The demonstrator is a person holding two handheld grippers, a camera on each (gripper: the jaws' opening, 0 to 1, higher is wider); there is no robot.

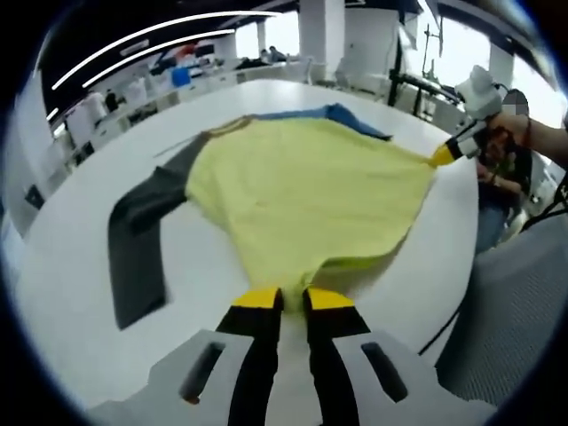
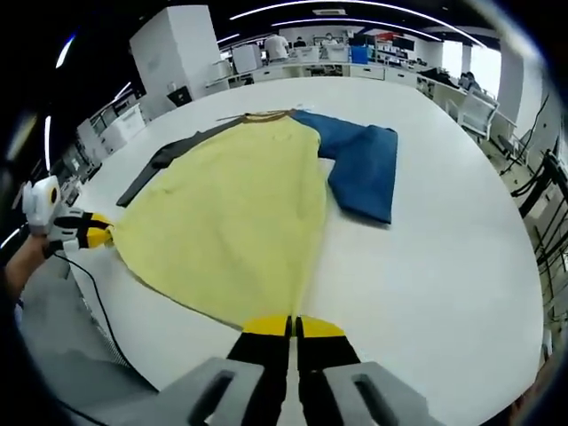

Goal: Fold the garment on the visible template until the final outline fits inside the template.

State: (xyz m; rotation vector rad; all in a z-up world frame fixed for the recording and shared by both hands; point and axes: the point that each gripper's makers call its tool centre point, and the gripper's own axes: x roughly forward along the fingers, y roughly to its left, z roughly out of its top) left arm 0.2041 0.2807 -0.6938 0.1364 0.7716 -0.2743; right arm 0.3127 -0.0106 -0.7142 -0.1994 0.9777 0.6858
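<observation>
A yellow shirt with one dark grey sleeve and one blue sleeve lies spread on a white table. My left gripper is shut on the shirt's hem corner, pulling the cloth taut. Across the garment, my right gripper pinches the other hem corner. In the right gripper view the yellow body stretches from my right gripper, shut on the hem, to the left gripper at the left. The collar lies at the far end.
The table edge runs close by the right of my left gripper. A person stands beyond it holding the right gripper. A black cable hangs off the table side. Office desks fill the background.
</observation>
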